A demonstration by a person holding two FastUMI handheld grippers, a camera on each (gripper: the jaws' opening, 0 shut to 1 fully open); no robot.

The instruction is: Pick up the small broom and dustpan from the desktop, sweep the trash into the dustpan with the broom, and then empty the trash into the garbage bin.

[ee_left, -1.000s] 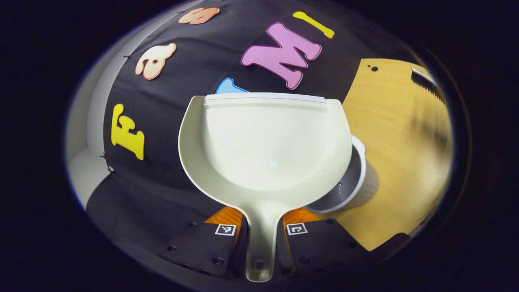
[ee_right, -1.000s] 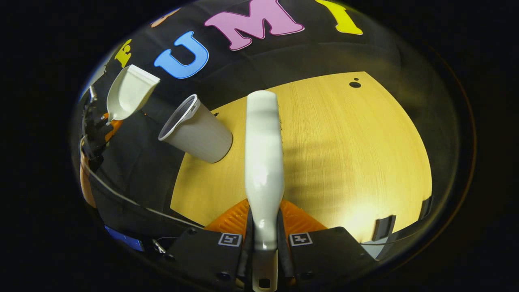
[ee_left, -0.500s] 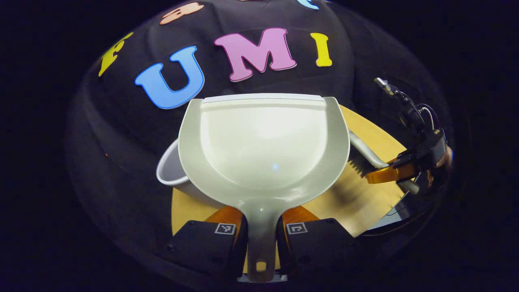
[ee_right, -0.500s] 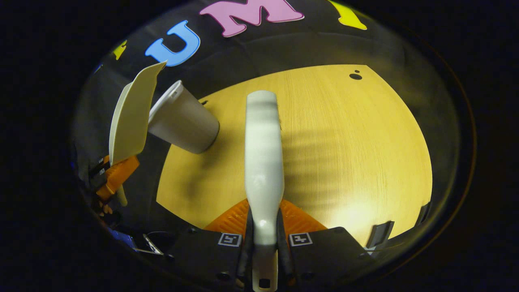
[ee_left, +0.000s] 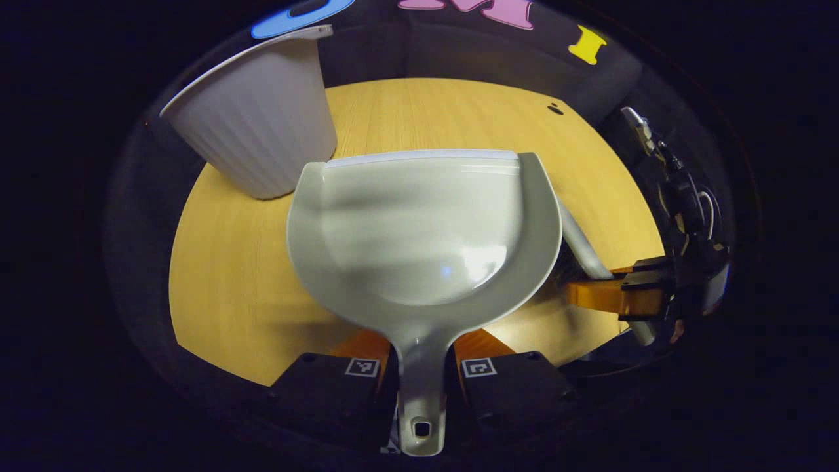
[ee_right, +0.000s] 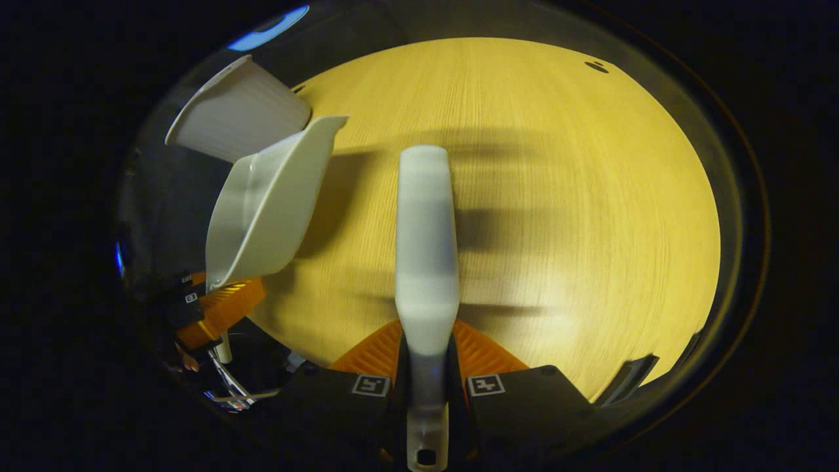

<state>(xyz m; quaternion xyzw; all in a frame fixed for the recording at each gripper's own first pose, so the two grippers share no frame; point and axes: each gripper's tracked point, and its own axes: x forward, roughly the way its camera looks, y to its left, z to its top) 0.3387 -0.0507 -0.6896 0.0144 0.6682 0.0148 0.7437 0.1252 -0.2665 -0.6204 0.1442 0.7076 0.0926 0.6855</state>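
Now left tool [ee_left: 421, 367] clamped on dustpan [ee_left: 419, 229], right tool [ee_right: 426, 387] on broom [ee_right: 426, 242].

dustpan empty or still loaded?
Empty. The dustpan shows a bare, clean scoop in the left gripper view, with no scraps inside.

Since a second ago, the dustpan [ee_left: 419, 229] is swung away from the booth wall and is now held over the worktop [ee_left: 236, 262], its pan facing the wood. The garbage bin [ee_left: 252, 128], earlier partly hidden behind the pan's lower right edge, is now seen beyond it at upper left. In the right gripper view, the dustpan [ee_right: 269, 203] is brought nearer the broom [ee_right: 426, 242], partly covering the bin [ee_right: 236, 118]. The right hand-held gripper [ee_left: 606, 295] is now seen just right of the pan.
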